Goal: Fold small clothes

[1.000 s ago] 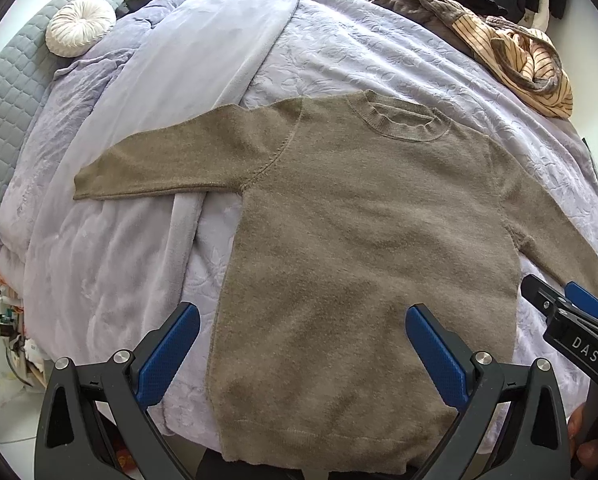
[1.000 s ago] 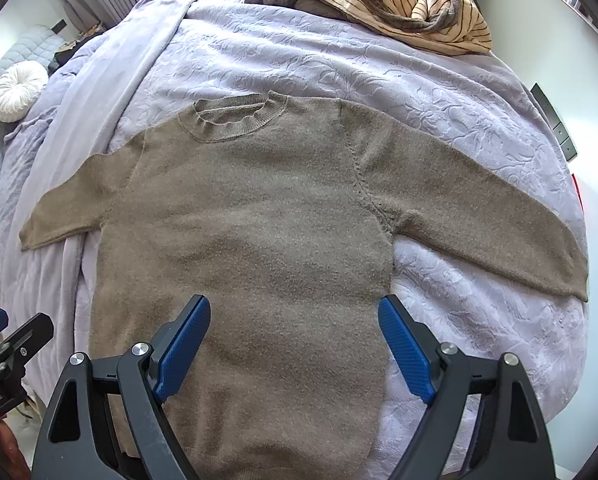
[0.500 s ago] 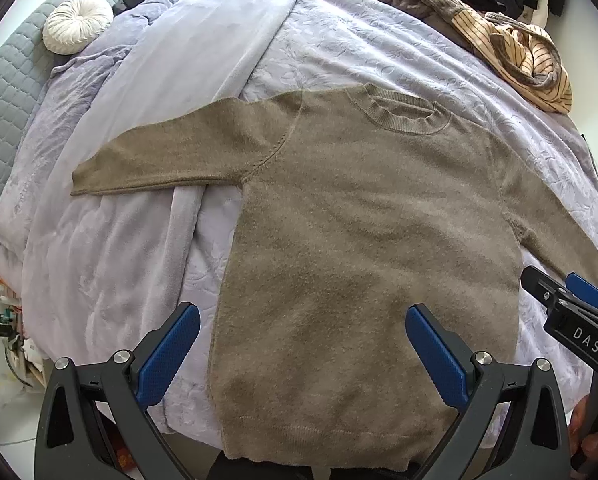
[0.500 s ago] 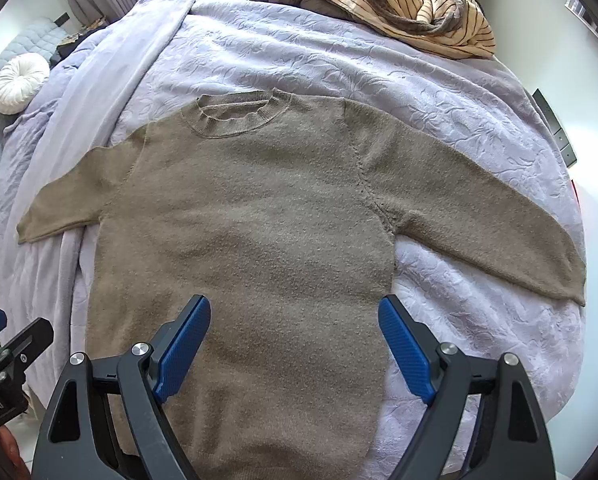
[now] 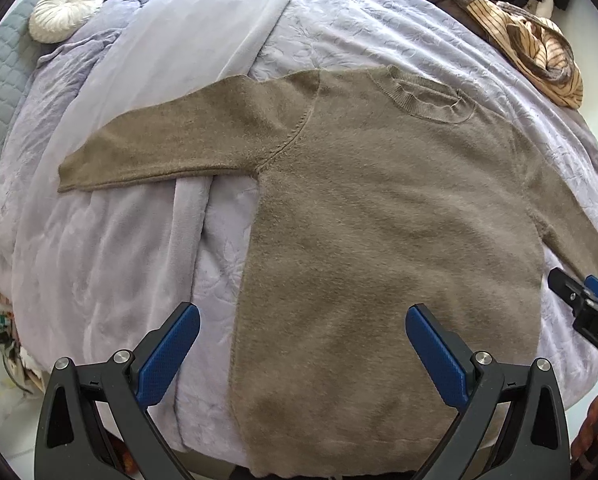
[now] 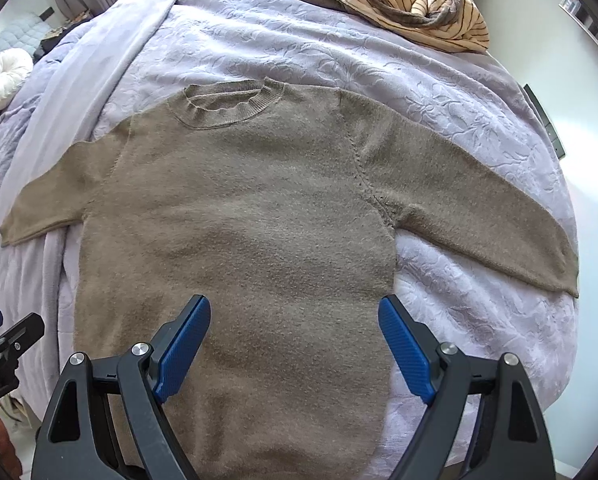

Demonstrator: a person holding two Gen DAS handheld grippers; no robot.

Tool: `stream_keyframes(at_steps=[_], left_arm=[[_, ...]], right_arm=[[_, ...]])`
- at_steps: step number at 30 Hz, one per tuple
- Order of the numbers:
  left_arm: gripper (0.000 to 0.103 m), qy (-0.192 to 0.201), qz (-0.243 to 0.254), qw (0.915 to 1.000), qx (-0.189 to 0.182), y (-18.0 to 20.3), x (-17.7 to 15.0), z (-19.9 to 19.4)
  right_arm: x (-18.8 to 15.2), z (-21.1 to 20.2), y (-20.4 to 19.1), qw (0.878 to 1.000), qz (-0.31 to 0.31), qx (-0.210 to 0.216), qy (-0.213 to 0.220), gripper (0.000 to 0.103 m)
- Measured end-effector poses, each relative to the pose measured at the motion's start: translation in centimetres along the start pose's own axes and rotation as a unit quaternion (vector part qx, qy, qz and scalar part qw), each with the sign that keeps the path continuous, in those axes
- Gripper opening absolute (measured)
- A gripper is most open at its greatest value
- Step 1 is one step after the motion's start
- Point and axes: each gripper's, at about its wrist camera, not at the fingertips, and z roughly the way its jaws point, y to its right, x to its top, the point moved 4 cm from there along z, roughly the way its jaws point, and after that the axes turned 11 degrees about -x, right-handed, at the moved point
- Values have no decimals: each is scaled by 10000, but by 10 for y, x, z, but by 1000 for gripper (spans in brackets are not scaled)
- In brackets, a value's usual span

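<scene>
So there's a brownish-olive knit sweater [image 5: 379,240] spread flat, front side up, on a bed with a lavender embossed bedspread [image 5: 359,28]. Both sleeves are stretched straight out to the sides, the ribbed collar [image 6: 231,104] is at the far end and the hem is at the near edge of the bed, right under the cameras. The left sleeve [image 5: 171,144] lies across a smoother, paler purple blanket [image 5: 187,32] that runs along the left part of the bed; the right sleeve [image 6: 479,208] sits on the embossed cover and reaches almost to the bed's right edge.

Left tool [image 5: 301,352] is spread wide with nothing between its blue pads [image 5: 167,356], hanging above the lower left part of the sweater body and the bare cover next to it. Right tool [image 6: 295,344] is the same deal, jaws wide apart and holding nothing, above the lower right part of the body. Can't really tell whether either one is touching the fabric.

At the far right of the bed there's a heap of other clothes, with a tan striped garment [image 6: 419,4] on top. A round white tufted cushion [image 5: 65,10] sits at the far left, against a grey quilted piece [image 5: 3,64].
</scene>
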Motion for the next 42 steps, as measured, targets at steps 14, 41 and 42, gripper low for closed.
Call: stream_keyframes(at_steps=[14, 41, 42], left_arm=[[103, -245, 454, 9984, -212, -29, 14, 30], [103, 1379, -3030, 9143, -2305, -314, 73, 87], [103, 1413, -3183, 9041, -2475, -321, 74, 91]], right_arm=[[2, 14, -20, 9983, 408, -311, -272, 88], [-27, 6, -188, 9937, -968, 547, -173, 89], [-29, 7, -195, 9930, -1010, 594, -174, 89]])
